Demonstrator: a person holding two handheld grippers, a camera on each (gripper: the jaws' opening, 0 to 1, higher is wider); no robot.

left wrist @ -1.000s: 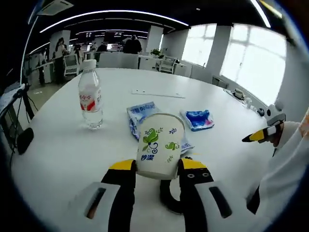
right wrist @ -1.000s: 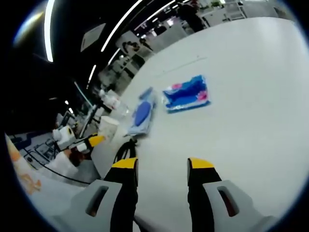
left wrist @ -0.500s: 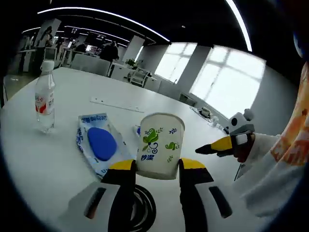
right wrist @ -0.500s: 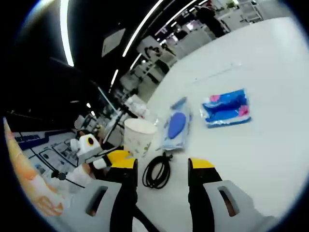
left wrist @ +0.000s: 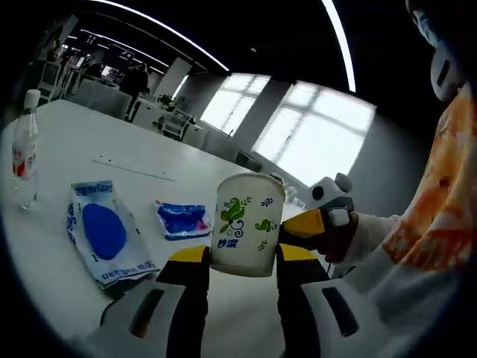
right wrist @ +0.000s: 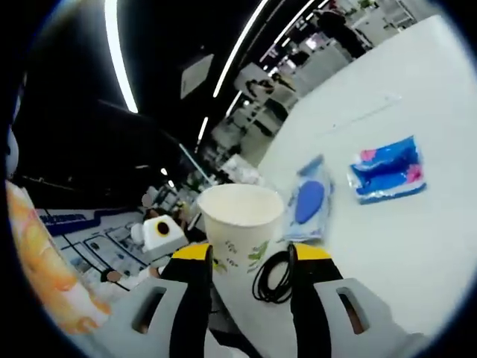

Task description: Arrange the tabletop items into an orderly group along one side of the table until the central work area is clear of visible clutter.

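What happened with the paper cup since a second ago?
The left gripper has lifted the white paper cup with green leaf print off the white table, still clamped in its jaws. The right gripper swung in from farther off until the cup sits between its open jaws, not visibly gripped. The wipes pack with blue lid, blue tissue packet and black cable coil stayed put.

Matt paper cup, glossy plastic wipes pack, smooth white table

Each gripper has black jaws with yellow tips on pale grey slotted bodies. At 3 o'clock, a white sleeve below an orange patterned garment.
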